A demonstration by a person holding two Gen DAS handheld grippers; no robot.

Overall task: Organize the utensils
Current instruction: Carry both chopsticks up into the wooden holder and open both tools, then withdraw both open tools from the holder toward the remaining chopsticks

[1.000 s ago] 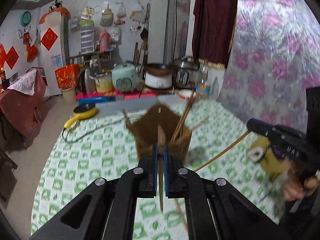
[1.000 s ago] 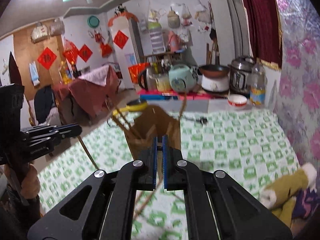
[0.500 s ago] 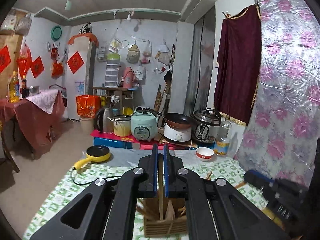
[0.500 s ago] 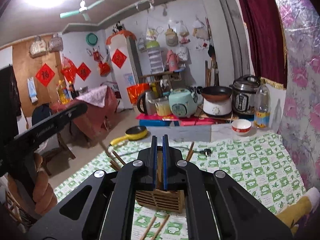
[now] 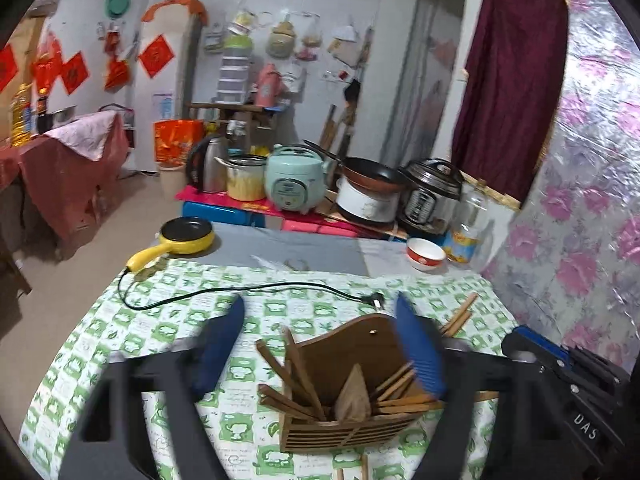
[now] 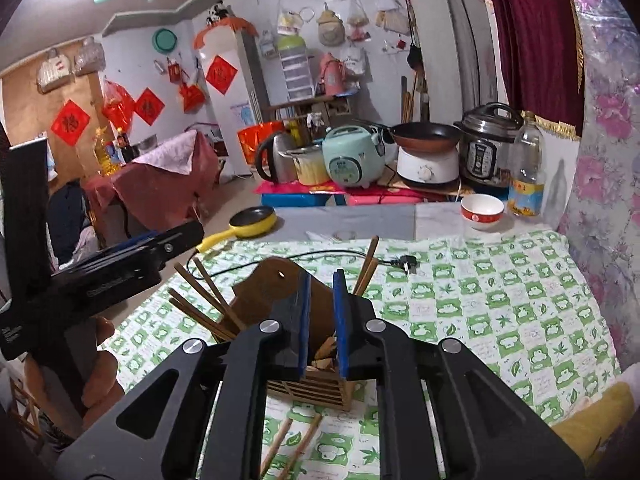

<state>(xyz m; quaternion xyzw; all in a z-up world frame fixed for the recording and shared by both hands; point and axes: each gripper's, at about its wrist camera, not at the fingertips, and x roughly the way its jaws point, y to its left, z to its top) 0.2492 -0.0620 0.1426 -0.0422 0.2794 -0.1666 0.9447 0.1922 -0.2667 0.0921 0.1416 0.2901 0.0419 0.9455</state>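
I see the wooden holder (image 5: 352, 408) low centre, chopsticks (image 5: 394, 390) inside. Left gripper (image 5: 320, 352) spread wide, right gripper (image 6: 321, 320) slightly parted, both empty. Loose chopsticks (image 6: 292, 444) look light, stiff, slippery; I'd pinch mid-shaft.

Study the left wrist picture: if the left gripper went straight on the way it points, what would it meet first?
Probably the wooden utensil holder with its chopsticks, which sits between and just beyond the open left gripper. Depth is unclear; the holder's tall back panel looks closest to the line.

Chopsticks (image 5: 304, 376) stand in the wooden holder (image 5: 344, 432) on the near table (image 5: 132, 344). A bowl (image 5: 426, 254) sits far right, a frying pan (image 5: 186, 236) far left.
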